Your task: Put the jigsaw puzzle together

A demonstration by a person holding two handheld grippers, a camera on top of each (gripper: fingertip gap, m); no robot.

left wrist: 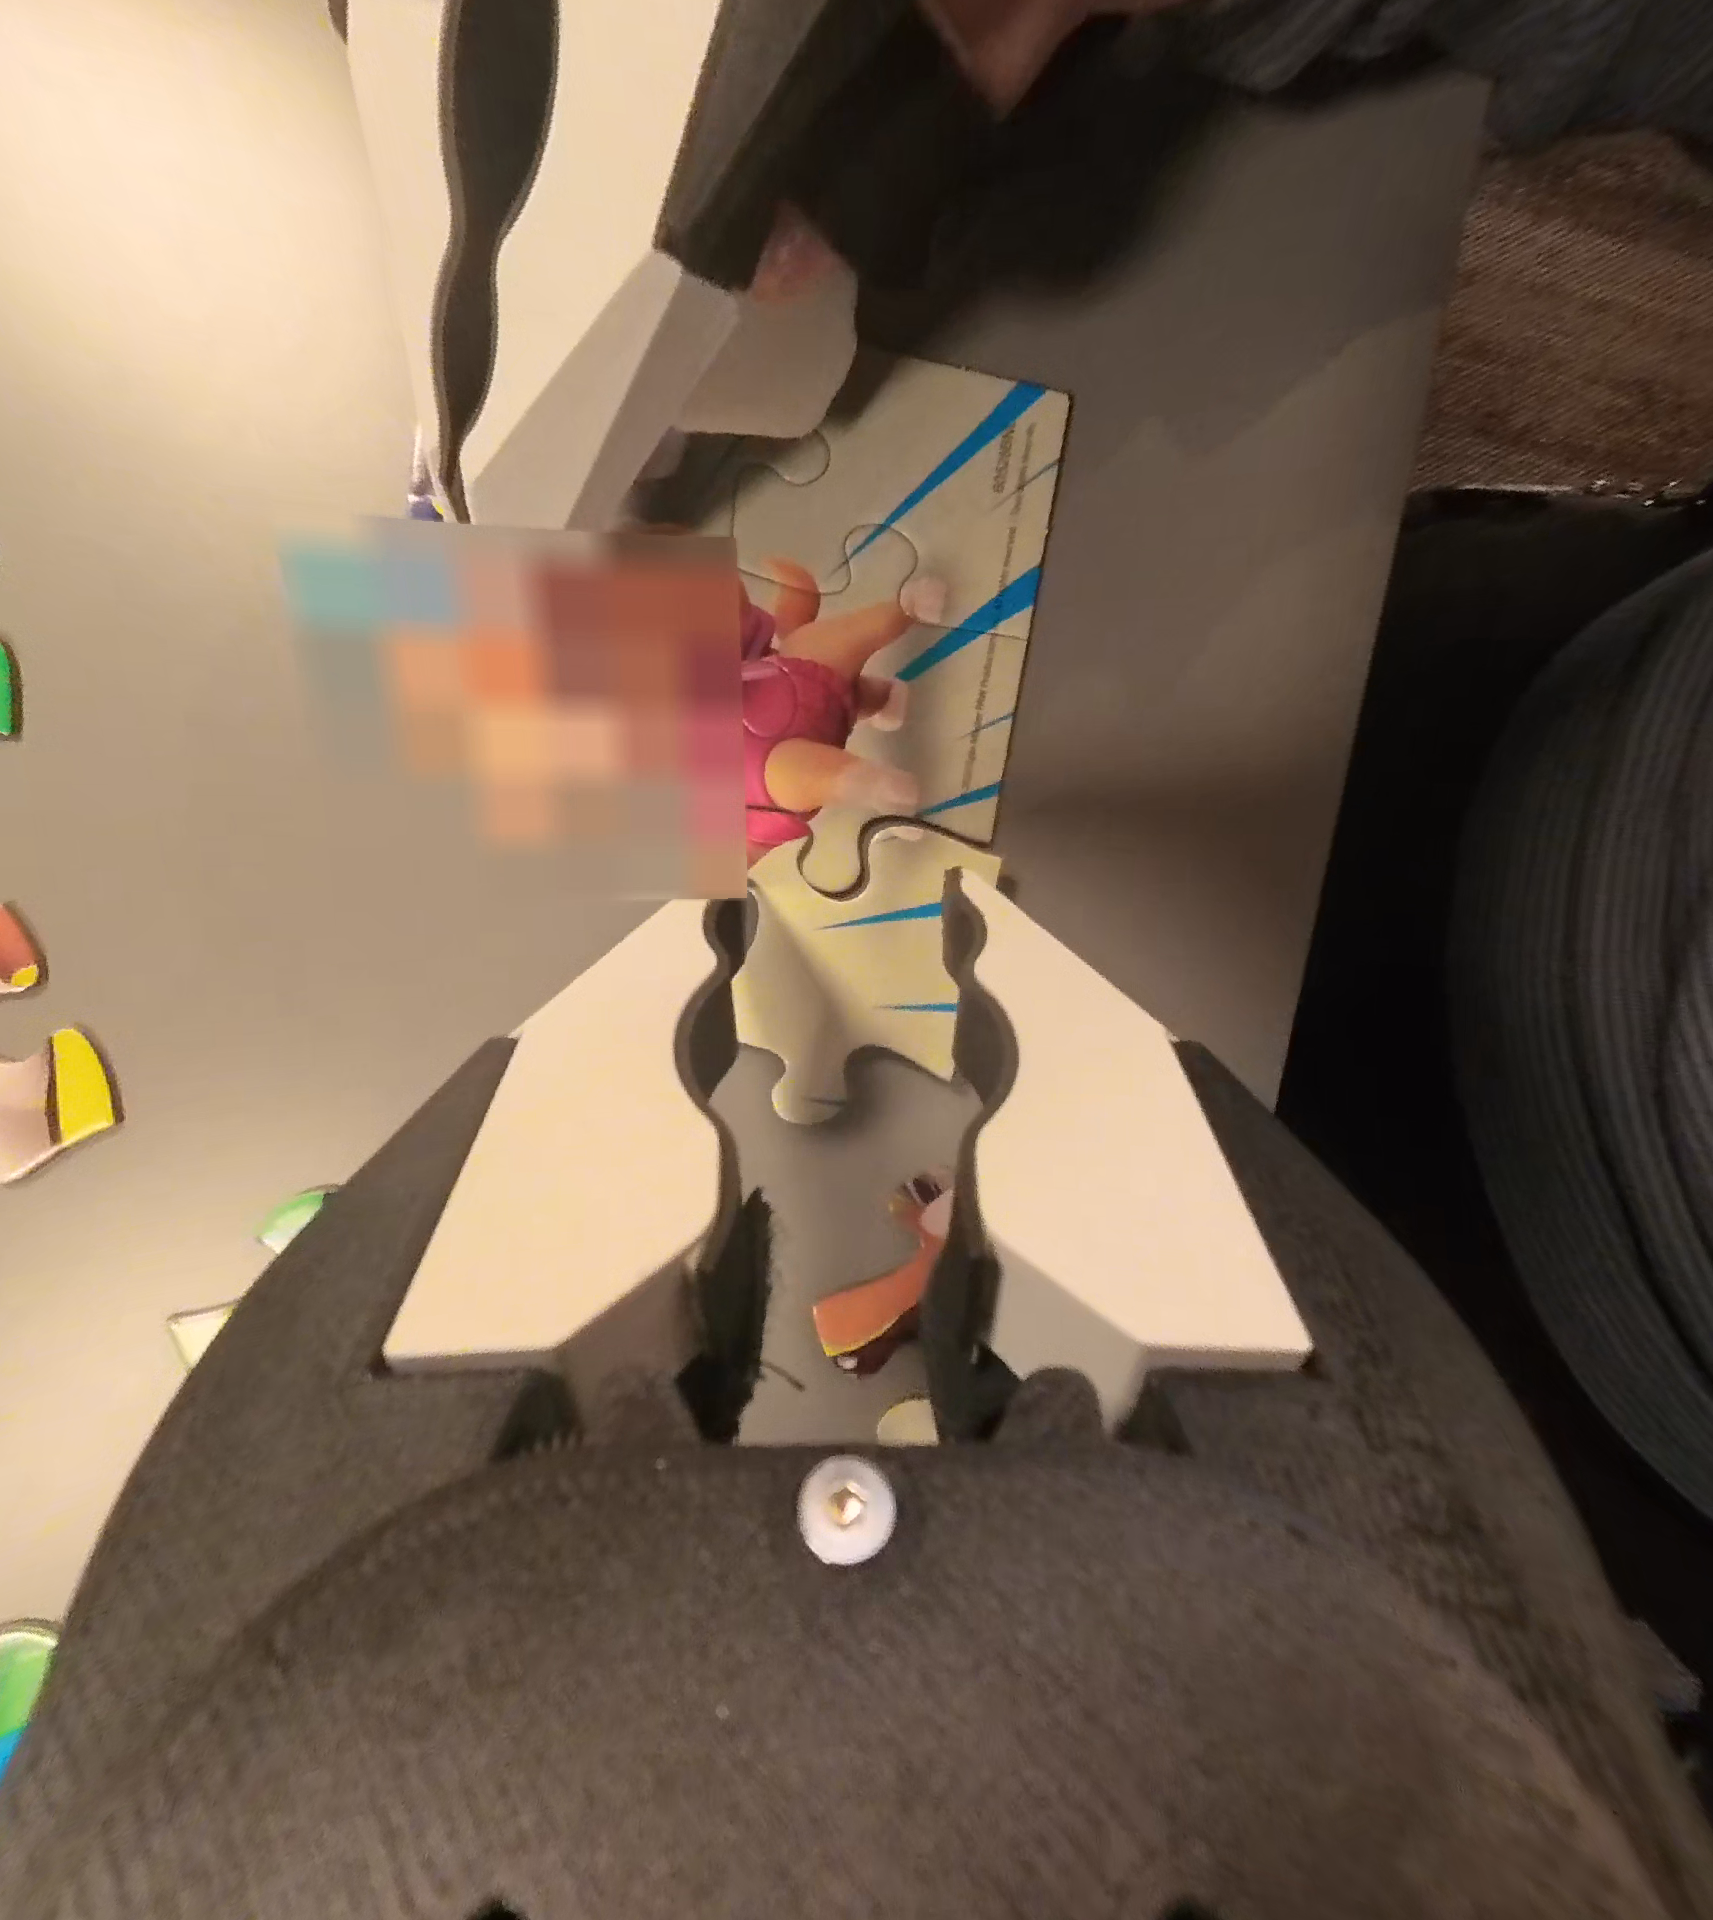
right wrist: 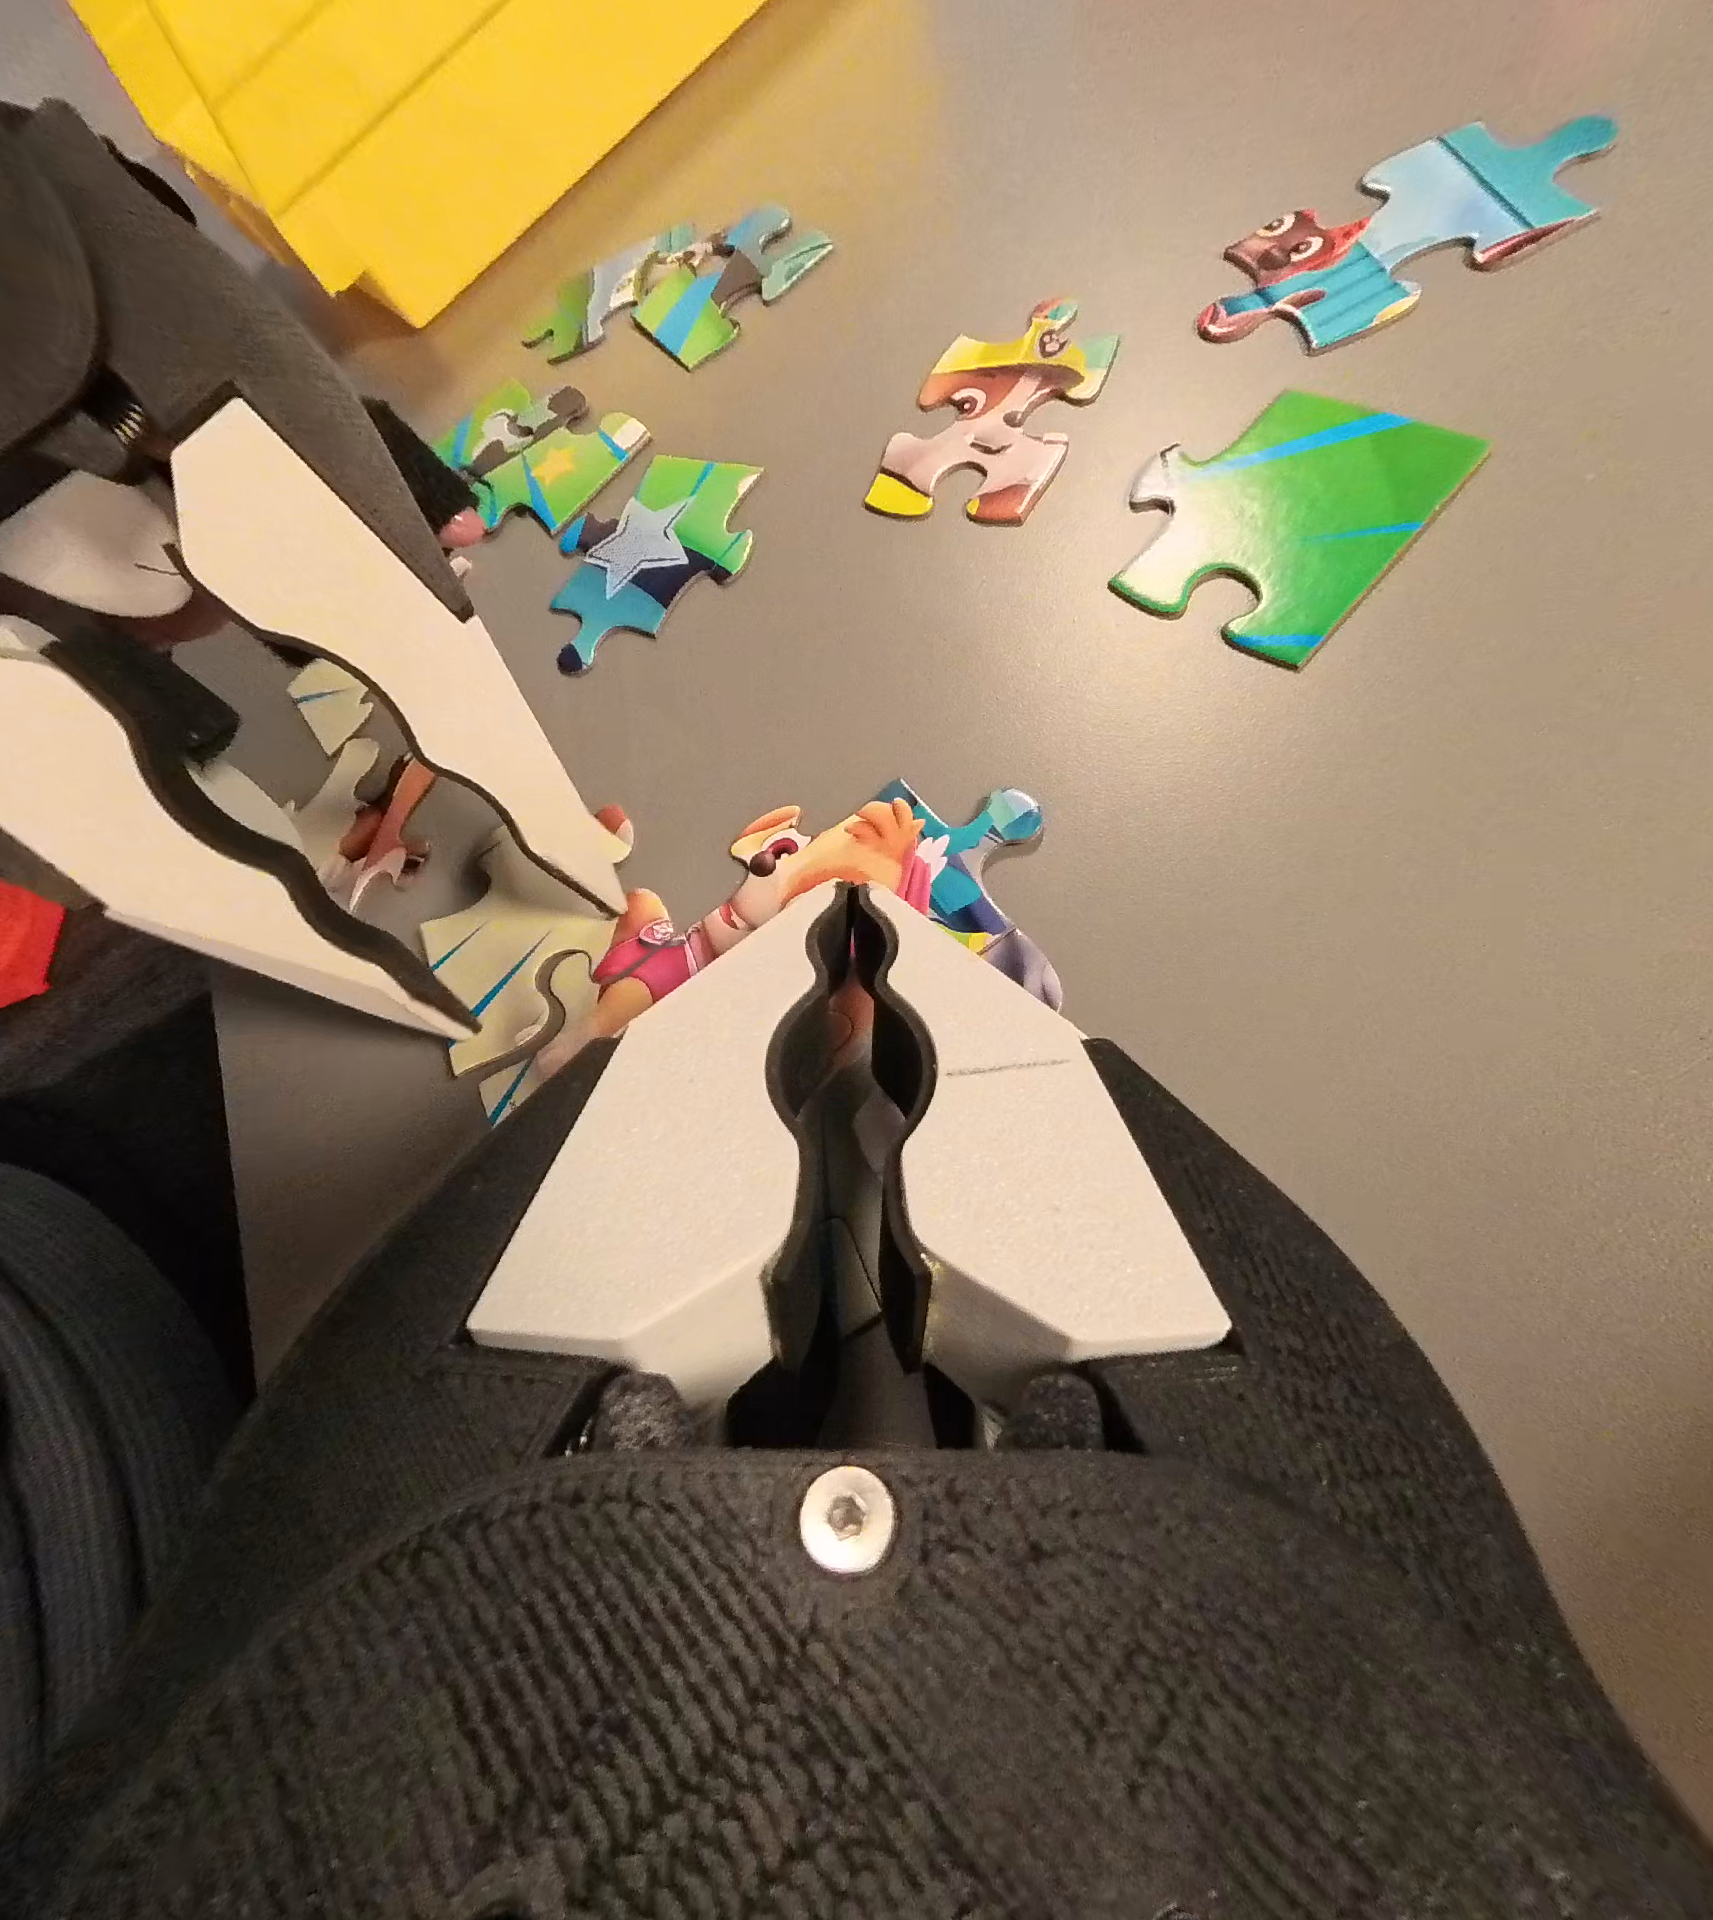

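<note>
A grey table carries a yellow box at its far left and loose puzzle pieces scattered across the far side. At the near left edge lies a joined cluster of pieces. The left gripper is clenched edge to edge on a pale yellow piece with blue streaks, whose notch meets the cluster's tab. The right gripper is closed, tips together, low over the cluster's far part.
</note>
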